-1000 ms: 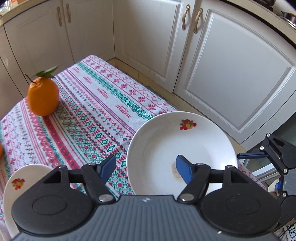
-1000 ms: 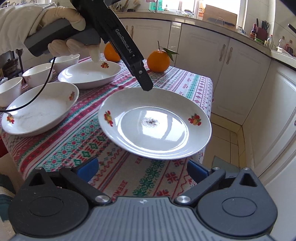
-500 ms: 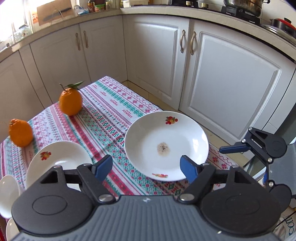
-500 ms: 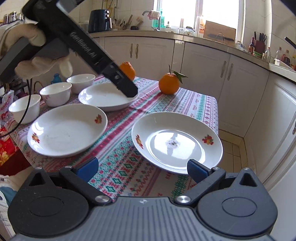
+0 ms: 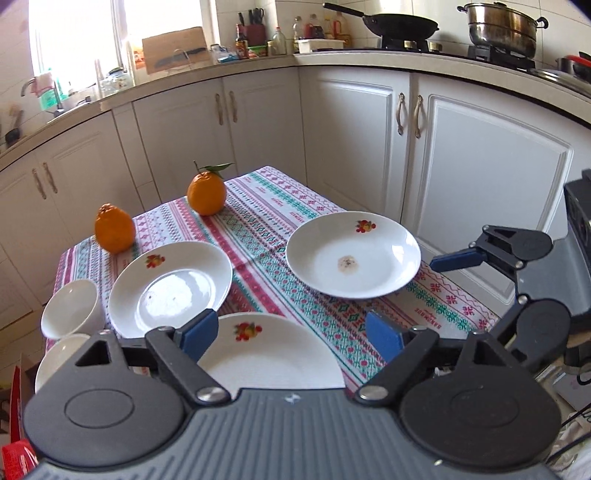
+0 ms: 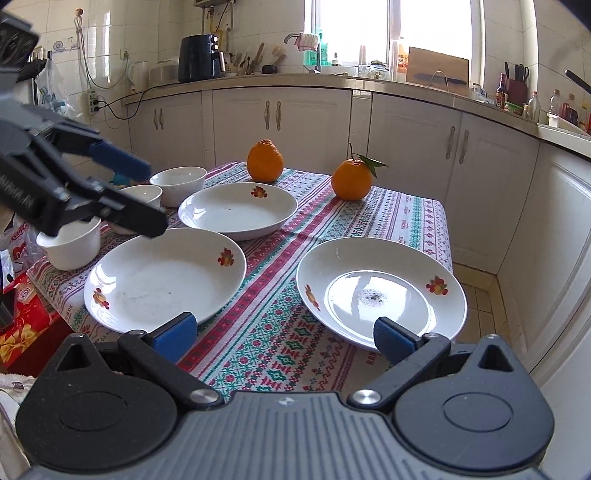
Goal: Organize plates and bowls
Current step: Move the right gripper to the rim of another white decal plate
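White plates [image 6: 166, 277] flank two oranges [image 6: 265, 160]; both grippers' jaws gape empty, left's opening.

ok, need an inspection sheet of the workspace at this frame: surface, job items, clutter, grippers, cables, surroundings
Surface: table with patterned tablecloth, no spills seen.
Job's things: three plates lie apart, unstacked: dirty plate at the right edge with a dark speck patch in its middle, near-left plate, far plate. Three bowls sit at the left edge.
Clutter: two oranges at the far side, one with a leaf.
Grippers: left gripper hangs over the near-left plate, jaws opening, nothing between them. Right gripper open, empty, near the dirty plate's rim.
Cables: wall socket cables behind, off the table.
Surroundings: white cabinets, crowded countertop, wok and pot on the stove.
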Demonstrator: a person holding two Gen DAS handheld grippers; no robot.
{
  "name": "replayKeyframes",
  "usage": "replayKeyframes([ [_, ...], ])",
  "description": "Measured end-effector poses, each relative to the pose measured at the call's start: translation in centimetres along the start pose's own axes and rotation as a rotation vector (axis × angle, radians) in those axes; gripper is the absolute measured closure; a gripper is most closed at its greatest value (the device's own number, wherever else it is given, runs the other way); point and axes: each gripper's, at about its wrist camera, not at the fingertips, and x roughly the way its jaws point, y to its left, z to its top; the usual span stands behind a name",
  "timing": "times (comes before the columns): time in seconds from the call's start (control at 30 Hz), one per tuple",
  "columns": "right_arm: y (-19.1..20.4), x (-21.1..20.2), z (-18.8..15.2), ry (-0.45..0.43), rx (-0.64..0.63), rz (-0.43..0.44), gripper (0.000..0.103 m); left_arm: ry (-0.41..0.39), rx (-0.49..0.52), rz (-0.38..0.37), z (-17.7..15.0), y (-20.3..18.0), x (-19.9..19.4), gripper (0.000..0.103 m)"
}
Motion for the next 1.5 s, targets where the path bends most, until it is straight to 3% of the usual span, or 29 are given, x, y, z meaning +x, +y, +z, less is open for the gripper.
replayKeyframes([
  [0.3,1.7,0.2,0.4,-0.004,-0.014,0.010,0.000,-0.046,0.014,0.093,-3.7,-0.5,-1.6,0.015],
  [0.57,2.4,0.8,0.3,0.026,0.011,0.026,0.000,-0.019,0.035,0.160,-7.3,-0.4,-1.6,0.013],
  [0.77,3.0,1.6,0.9,0.049,-0.003,0.040,0.000,0.041,-0.028,0.141,-9.8,1.0,-1.2,0.013],
  [1.0,3.4,2.4,1.4,0.063,-0.002,0.116,0.000,0.112,-0.099,0.099,-12.0,2.6,0.3,0.012],
  [1.27,3.5,3.6,1.9,0.096,-0.006,0.110,0.000,0.119,-0.129,0.060,-12.5,3.2,1.9,0.012],
  [1.5,3.4,5.4,2.7,0.138,0.006,0.197,0.000,0.103,-0.140,0.027,-12.6,3.5,2.6,0.011],
])
